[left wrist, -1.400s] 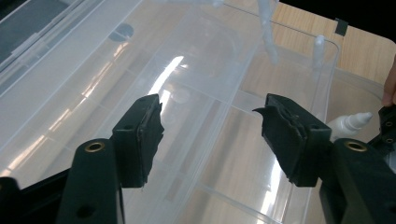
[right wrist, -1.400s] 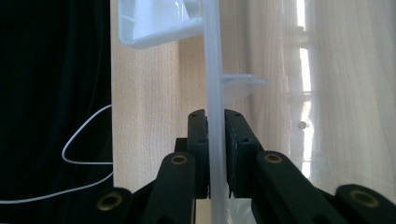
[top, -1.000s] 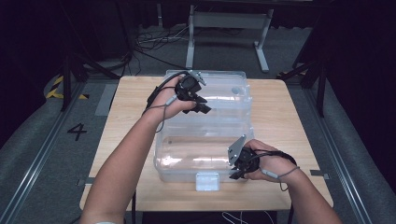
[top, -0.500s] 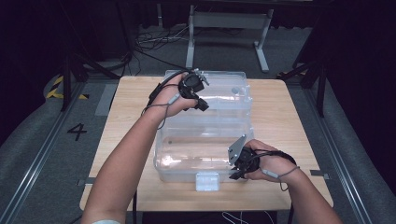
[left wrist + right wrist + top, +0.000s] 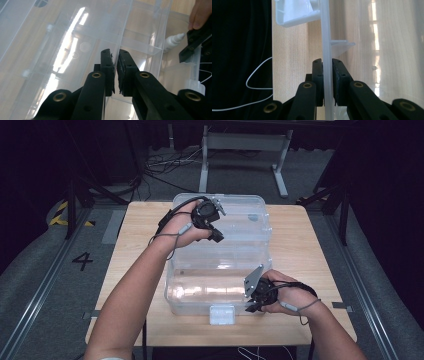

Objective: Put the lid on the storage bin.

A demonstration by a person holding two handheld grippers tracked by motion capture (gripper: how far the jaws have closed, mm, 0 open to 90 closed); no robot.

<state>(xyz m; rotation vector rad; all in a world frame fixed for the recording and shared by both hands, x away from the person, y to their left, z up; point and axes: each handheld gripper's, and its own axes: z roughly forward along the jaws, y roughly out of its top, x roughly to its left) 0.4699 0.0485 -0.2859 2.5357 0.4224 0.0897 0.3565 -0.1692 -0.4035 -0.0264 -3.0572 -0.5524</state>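
A clear plastic storage box [image 5: 200, 290] stands on the wooden table [image 5: 300, 250], and its clear lid [image 5: 245, 217] is raised at the far side. My left gripper [image 5: 216, 237] reaches over the box's middle, shut on the lid's thin clear edge [image 5: 123, 35]. In the left gripper view the left gripper [image 5: 116, 72] has that edge pinched between its pads. My right gripper [image 5: 252, 307] is at the box's near right corner, shut on the front wall. That wall [image 5: 325, 37] runs upright between the right gripper's [image 5: 327, 82] two pads.
A white latch [image 5: 222, 314] sits mid-front on the box. Inside the box lies a small white bottle [image 5: 173, 40]. A thin white cable [image 5: 254, 82] hangs past the table's near edge. Dark floor, cables and a grey metal stand [image 5: 245, 150] lie beyond the table.
My left hand and its gripper have shifted a little toward the far side. The right gripper has held still on the front wall.
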